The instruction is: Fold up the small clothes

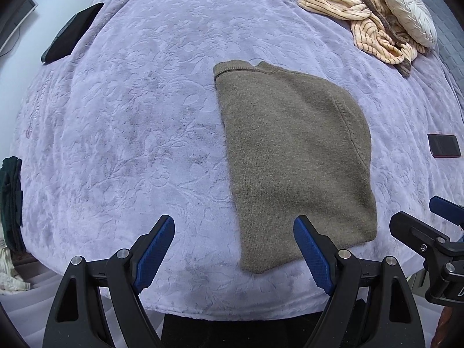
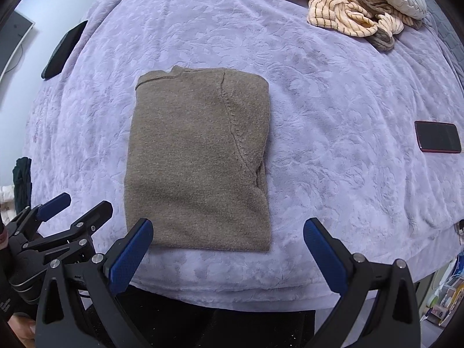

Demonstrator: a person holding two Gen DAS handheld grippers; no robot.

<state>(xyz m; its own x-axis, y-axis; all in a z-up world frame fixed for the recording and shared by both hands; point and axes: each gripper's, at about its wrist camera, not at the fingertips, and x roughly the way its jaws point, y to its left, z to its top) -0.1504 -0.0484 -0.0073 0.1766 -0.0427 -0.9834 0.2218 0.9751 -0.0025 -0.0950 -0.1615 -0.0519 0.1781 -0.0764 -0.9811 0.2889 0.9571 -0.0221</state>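
A brown knitted garment [image 1: 293,156] lies folded into a rough rectangle on the lilac embossed bedspread [image 1: 130,121], neckline at the far end. In the right wrist view the same brown garment [image 2: 197,159] fills the middle. My left gripper [image 1: 233,226] hovers open over the bed's near edge, its right finger above the garment's near left corner, nothing between the blue pads. My right gripper [image 2: 227,232] is open too, above the garment's near hem. Each gripper shows at the edge of the other's view: the right gripper [image 1: 435,232] and the left gripper [image 2: 66,206].
A heap of cream striped clothes [image 1: 356,14] and a pale round cushion [image 1: 406,5] lie at the far right. A dark phone [image 2: 438,136] rests on the right of the bedspread. A dark folded item [image 1: 72,33] sits far left, and dark cloth [image 1: 11,203] hangs at the left edge.
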